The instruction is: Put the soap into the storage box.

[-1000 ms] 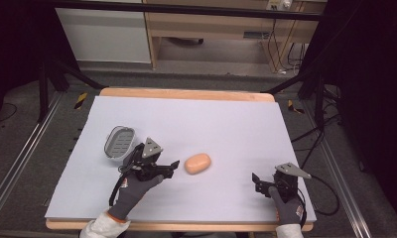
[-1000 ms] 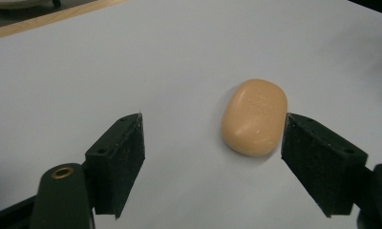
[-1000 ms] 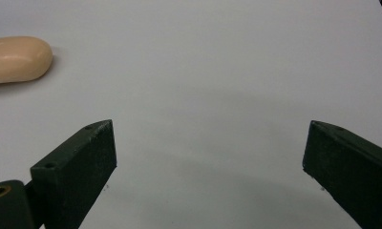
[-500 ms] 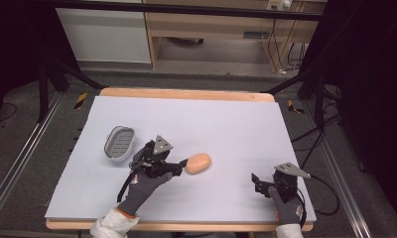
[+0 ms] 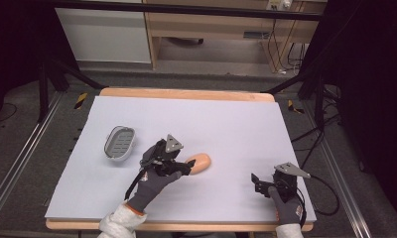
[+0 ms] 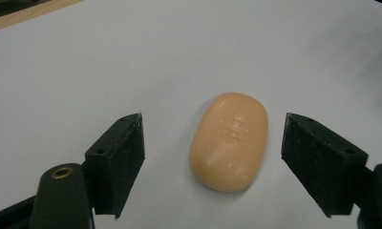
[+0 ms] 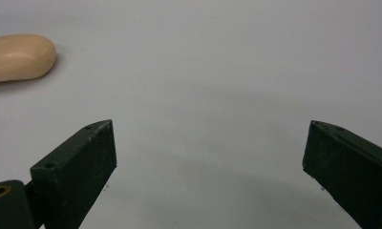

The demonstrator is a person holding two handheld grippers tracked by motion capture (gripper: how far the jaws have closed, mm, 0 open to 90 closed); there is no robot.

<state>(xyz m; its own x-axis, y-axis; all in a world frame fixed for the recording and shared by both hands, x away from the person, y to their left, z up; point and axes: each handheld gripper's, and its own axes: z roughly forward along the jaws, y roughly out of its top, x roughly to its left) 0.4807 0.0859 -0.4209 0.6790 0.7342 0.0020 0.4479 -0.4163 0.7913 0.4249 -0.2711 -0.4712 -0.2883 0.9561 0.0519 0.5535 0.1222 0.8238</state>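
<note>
Left gripper [image 6: 213, 157] straddles the soap bar [image 6: 229, 140], jaws wide, nothing gripped yet; soap dish [image 5: 119, 143] waits at nine o'clock. Right gripper [image 7: 210, 167] idles agape, empty.

Both hands wear dark grey knit gloves, left hand [image 5: 149, 184], right hand [image 5: 288, 206]; white sleeve cuffs at the wrists. Left black two-jaw gripper [image 6: 213, 162]: flat textured pads, brass-ringed screw hole at jaw base, grey three-cornered top plate. Right black two-jaw gripper [image 7: 209, 157]: same build, black trailing cable.
</note>
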